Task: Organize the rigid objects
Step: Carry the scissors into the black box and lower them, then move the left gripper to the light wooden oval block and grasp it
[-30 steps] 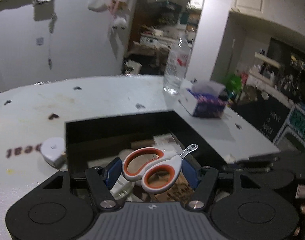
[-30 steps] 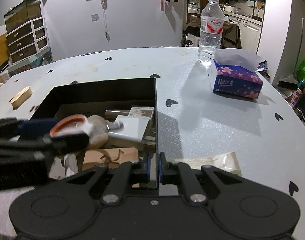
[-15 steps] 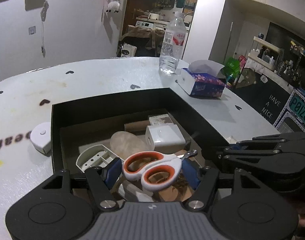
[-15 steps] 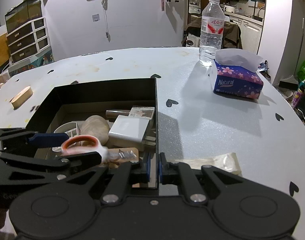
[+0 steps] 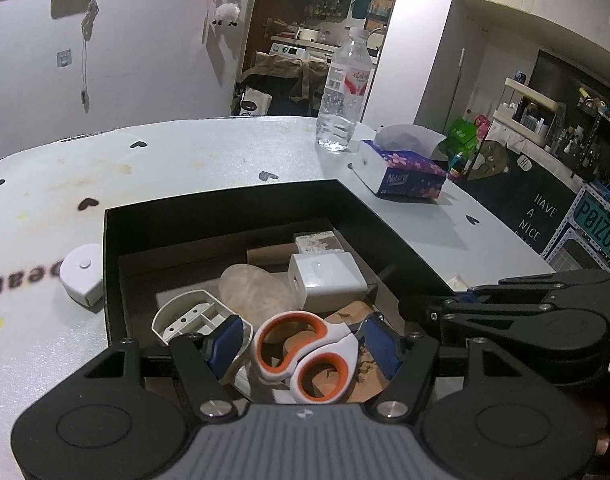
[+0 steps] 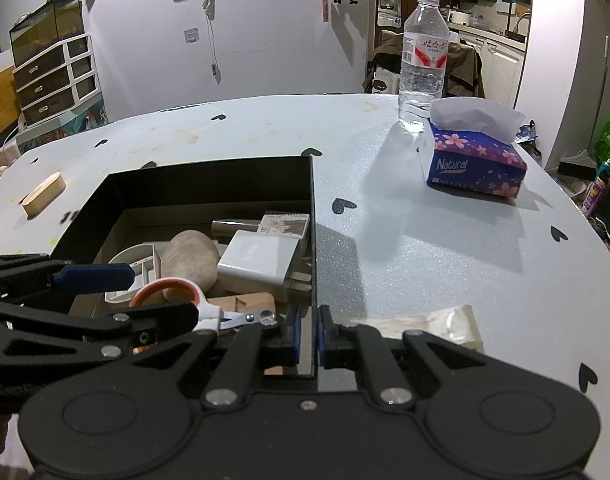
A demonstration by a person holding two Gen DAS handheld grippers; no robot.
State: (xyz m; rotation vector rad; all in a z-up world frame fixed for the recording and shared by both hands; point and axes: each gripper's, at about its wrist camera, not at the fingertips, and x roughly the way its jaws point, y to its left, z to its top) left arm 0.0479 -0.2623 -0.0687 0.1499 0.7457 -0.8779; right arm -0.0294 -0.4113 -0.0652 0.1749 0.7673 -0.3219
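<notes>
My left gripper (image 5: 303,344) is shut on orange-and-white scissors (image 5: 305,354) by their handles, low inside the black box (image 5: 225,208). The scissors also show in the right wrist view (image 6: 173,298), blades pointing right. The box holds a white adapter (image 5: 325,278), a pale stone (image 5: 253,294), a white plastic holder (image 5: 189,318), a small printed carton (image 5: 317,240) and a wooden piece (image 6: 245,304). My right gripper (image 6: 307,334) is shut on the box's right wall (image 6: 312,240) at its near corner.
On the white table with black hearts: a water bottle (image 6: 423,60), a purple tissue box (image 6: 473,160), a white tape measure (image 5: 83,274) left of the box, a wooden block (image 6: 45,194), a clear wrapper (image 6: 433,324) beside my right gripper.
My left gripper has lowered the scissors into the box, down among the objects. My right gripper has kept its hold on the box wall.
</notes>
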